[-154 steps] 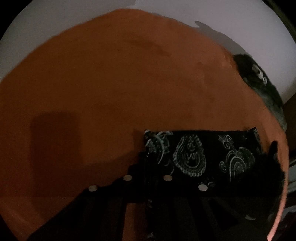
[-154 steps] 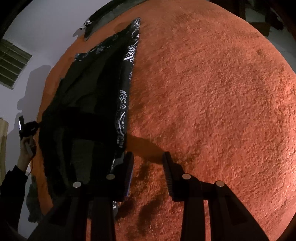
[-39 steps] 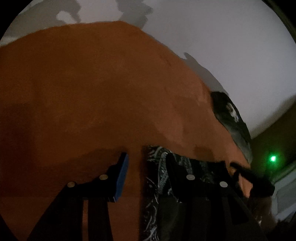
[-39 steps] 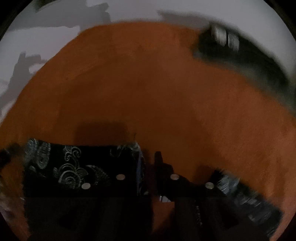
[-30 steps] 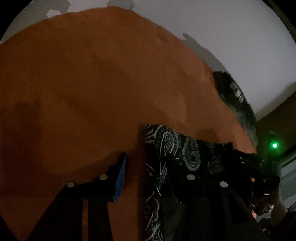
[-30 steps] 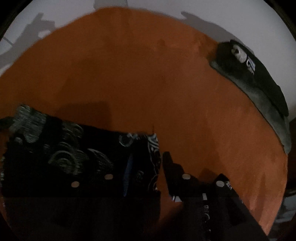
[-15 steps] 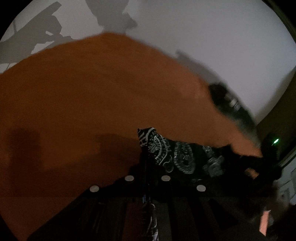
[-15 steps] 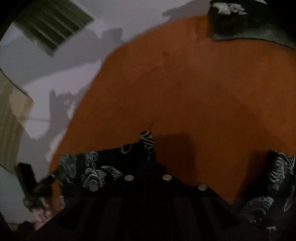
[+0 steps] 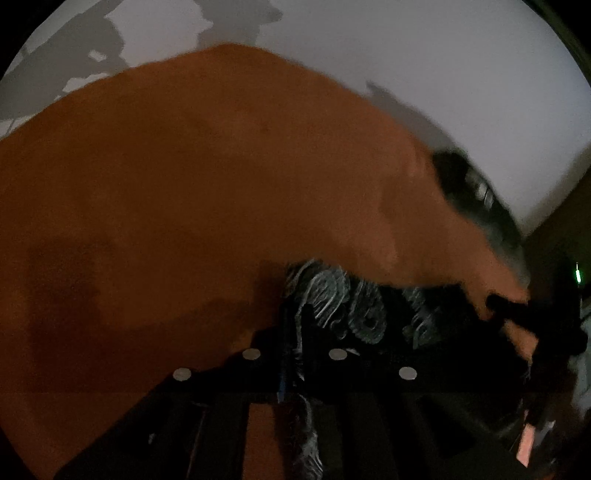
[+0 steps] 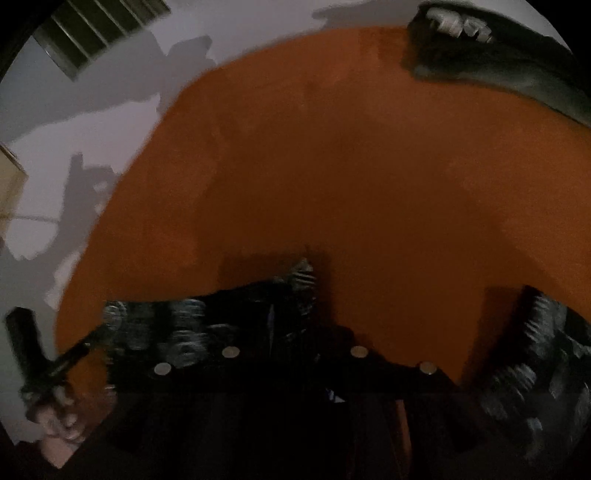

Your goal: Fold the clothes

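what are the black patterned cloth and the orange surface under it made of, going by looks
Patterned cloth: seemingly thin woven fabric, cotton-like, matte black with a pale printed paisley design; it drapes and bunches limply. Orange surface: probably a soft matte textile such as fleece or short-pile carpet; the frames are dim and blurred, so its nap cannot be confirmed.

Orange fleece blanket (image 9: 192,177) covers the work surface, nap visible, dark shadow patches near the bottom. White wall (image 10: 85,122) behind it with hard-edged cast shadows. Slatted vent (image 10: 99,29) high on the wall at top left in right wrist view. Small green indicator light (image 9: 577,274) far right in left wrist view.
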Motion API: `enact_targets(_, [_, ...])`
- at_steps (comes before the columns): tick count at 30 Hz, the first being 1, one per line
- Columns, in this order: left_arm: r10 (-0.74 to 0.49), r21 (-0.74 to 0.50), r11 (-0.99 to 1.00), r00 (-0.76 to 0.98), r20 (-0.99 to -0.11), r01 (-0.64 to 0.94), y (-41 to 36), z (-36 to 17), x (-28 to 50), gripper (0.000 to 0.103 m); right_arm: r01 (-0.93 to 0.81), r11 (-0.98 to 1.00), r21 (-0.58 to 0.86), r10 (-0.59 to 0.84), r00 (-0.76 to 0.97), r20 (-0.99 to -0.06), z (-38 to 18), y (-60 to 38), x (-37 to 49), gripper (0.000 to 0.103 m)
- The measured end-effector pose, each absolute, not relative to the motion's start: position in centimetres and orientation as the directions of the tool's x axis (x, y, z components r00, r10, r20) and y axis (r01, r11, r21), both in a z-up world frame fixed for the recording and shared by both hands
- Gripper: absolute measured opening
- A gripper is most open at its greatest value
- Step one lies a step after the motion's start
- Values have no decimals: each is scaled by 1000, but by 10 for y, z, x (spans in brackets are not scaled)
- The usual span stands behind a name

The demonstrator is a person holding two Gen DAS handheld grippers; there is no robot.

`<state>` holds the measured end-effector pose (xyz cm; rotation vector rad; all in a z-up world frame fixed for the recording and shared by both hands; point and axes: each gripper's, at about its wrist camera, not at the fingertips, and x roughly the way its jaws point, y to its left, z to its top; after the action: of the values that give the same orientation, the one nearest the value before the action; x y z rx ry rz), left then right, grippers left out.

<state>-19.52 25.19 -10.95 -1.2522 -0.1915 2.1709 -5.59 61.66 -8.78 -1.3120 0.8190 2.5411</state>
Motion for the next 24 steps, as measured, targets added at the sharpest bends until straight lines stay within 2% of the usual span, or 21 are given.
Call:
enact_targets(3, [614, -474, -776, -330, -717, -415, 234, -101, -179, 10, -320, -882, 347, -68, -641, -765, -52, 595, -21, 22])
enact_targets(6, [594, -447, -777, -282, -753, -444, 235, -98, -141, 11, -249, -914, 320, -98, -630, -771, -34, 565, 8, 21])
enact_targets(10, [601, -460, -754, -208, -772, -469, 225, -100, -82, 12, -192, -883, 428, -227, -622, -749, -22, 528, 73, 21])
enact_targets(12, [620, -478, -722, -163, -767, -500, 227, -96, -58, 12, -180, -875, 450, -243, -640, -729, -12, 518, 104, 21])
enact_targets(15, [625, -453, -669, -117, -772, -589, 240, -86, -28, 12, -197, -873, 446, -207, -678, -705, 1, 520, 144, 21])
enact_targets(17, [606, -394, -628, -105, -788, -671, 261, -76, -10, 13, -212, -859, 466, -193, -708, -679, 7, 528, 168, 22])
enact_targets(19, [607, -374, -586, -84, -791, -719, 284, -71, 1, 15, -253, -875, 414, -116, -719, -685, 10, 540, 193, 22])
enact_targets(23, [611, -361, -513, -36, -791, -779, 336, -59, 21, 30, -383, -868, 316, 50, -700, -712, 12, 567, 227, 22])
enact_targets(24, [608, -366, -497, -15, -794, -787, 353, -57, 22, 31, -414, -856, 310, 79, -696, -714, 12, 574, 236, 22])
